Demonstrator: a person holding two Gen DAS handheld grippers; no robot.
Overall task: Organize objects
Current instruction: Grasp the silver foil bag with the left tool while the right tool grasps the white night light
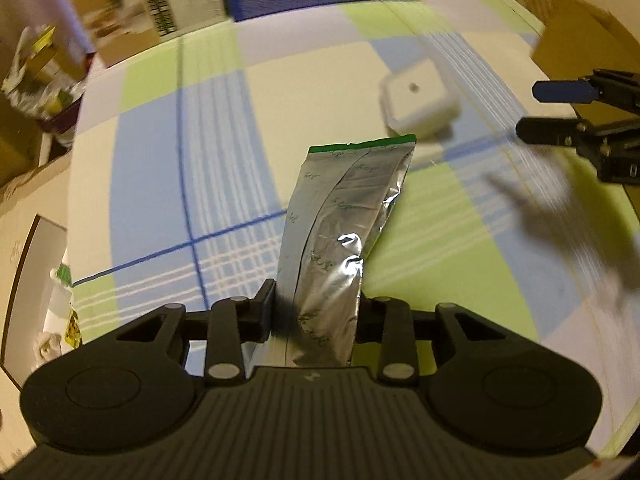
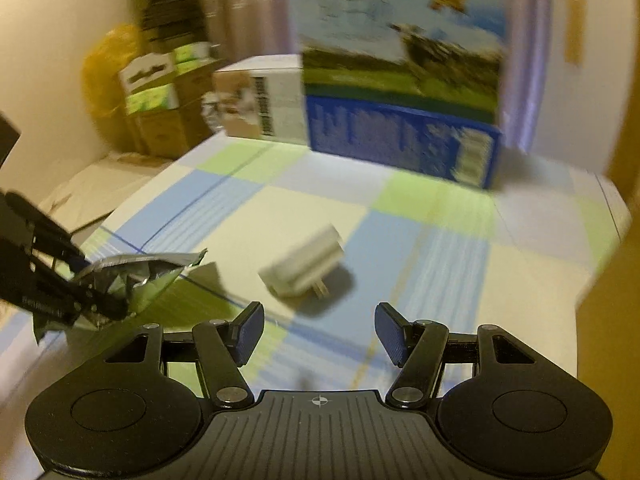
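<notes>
Checked cloth [image 1: 168, 168] on table: pale blue, green, cream squares, thin dark-blue lines. Both views motion-blurred.

Left claw [image 1: 316, 312] clenched on one foil pouch [image 1: 340, 220], held up above the cloth. Pouch look: silver, crinkled, flat, green strip along far edge, faint green print repeated over the surface, bright glare patches mid-body. Near end pinched between the two fingers; far end sticking forward. Same pouch in right wrist view at left edge [image 2: 136, 280], crumpled, between black fingers.

Right claw [image 2: 320, 332] released, jaws wide apart, blue pads [image 2: 250, 334] facing each other, nothing between. Seen from left wrist view at right edge [image 1: 528, 110], above table.

One white plug adapter [image 2: 304, 268] lying on the cloth, squarish, rounded corners, two metal prongs visible in right wrist view. In left wrist view [image 1: 418, 96] beyond the pouch's far edge, apart from it. Ahead of right claw, not touching.

Count, back of table: two boxes side by side — one blue carton [image 2: 400, 92] with a field picture, one brown-and-white box [image 2: 260, 100] left of it. Touching or not: cannot tell.

Off table at left: stacked cardboard boxes [image 2: 160, 92], number unclear in blur.
</notes>
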